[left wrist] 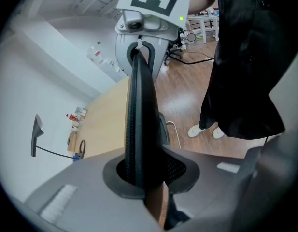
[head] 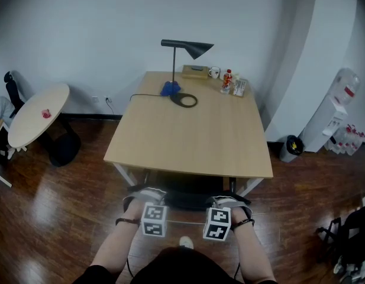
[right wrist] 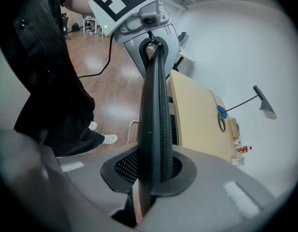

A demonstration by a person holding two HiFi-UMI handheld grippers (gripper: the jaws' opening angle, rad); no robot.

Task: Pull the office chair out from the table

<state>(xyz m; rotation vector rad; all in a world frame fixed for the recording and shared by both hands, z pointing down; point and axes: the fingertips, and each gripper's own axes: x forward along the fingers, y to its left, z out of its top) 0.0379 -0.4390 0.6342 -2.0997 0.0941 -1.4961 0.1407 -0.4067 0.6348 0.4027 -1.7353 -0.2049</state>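
though gripped at both ends, sits pushed in at the near side of the table (head: 188,152): a dark chair (head: 185,199), with just the top of the back poking out from under the wood. held by the left gripper (head: 145,195) near the left end of that top edge and by the right gripper (head: 228,201) near the right end, well apart. both pointed steeply down, each with a marker cube on top and a bare arm behind.

looking along the left gripper (left wrist: 144,175), closed tight on the thin black edge of the chair (left wrist: 139,115), one jaw on each side, with black mesh showing just beside the edge. runs up from there to the right gripper (left wrist: 144,21), clamped on the far end. looking along the right gripper (right wrist: 151,175), much the same: shut on the chair (right wrist: 156,115) edge, jaws pressed on both sides, with the left gripper (right wrist: 139,18) at the other end.

holds, on the far part of the table, a black lamp (head: 191,47) with a cord going off to the left, a blue thing (head: 169,89) just beside the lamp base, then a box (head: 195,71), a white cup (head: 214,71) and a red bottle (head: 228,78) near the right corner.

down on the brown floor (head: 64,218), white shoes (left wrist: 204,129) near the chair. off to the left, a round table (head: 37,114); off to the right, a small bin (head: 291,148) and a water cooler (head: 339,114).
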